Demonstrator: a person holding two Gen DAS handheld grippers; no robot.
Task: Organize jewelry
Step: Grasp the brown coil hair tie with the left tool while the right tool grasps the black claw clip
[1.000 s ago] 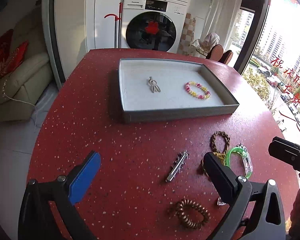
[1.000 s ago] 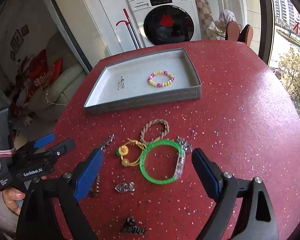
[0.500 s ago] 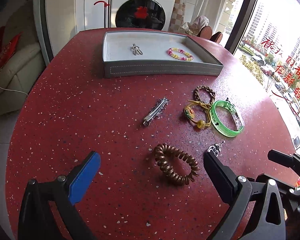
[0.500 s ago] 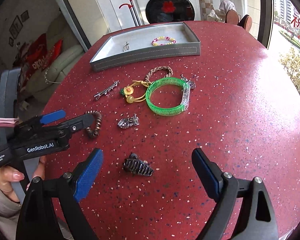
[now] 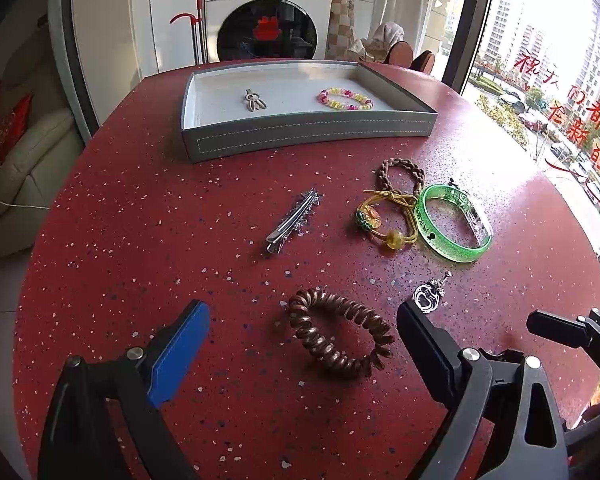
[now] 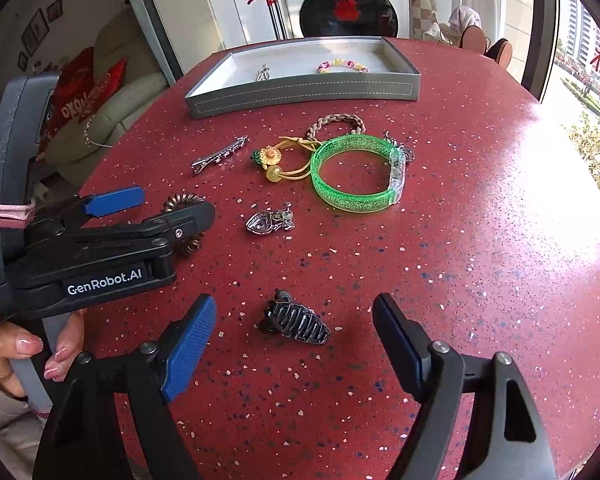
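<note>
My left gripper (image 5: pixel 302 316) is open, low over the red table, with a brown coil hair tie (image 5: pixel 336 336) lying between its fingers, untouched. My right gripper (image 6: pixel 296 308) is closing around a black claw clip (image 6: pixel 298 322); its pads stand apart from the clip. Further out lie a silver hair clip (image 5: pixel 292 220), a yellow flower hair tie (image 5: pixel 384 220), a green bangle (image 6: pixel 356 174), a braided bracelet (image 6: pixel 336 122) and a silver heart charm (image 6: pixel 268 222). The grey tray (image 5: pixel 308 132) at the back holds a small silver clip (image 5: pixel 255 100) and a pink-yellow bead bracelet (image 5: pixel 345 99).
A person's hand (image 6: pixel 16 352) holds the left gripper (image 6: pixel 152 208) close beside the right one. The table's round edge drops off on the left and right. A washing machine (image 5: pixel 268 12), a sofa (image 5: pixel 16 160) and a window stand beyond.
Both grippers have sunk toward the table and drawn back to its near side. The coil tie now sits between the left fingers, the claw clip between the right, whose jaws have narrowed.
</note>
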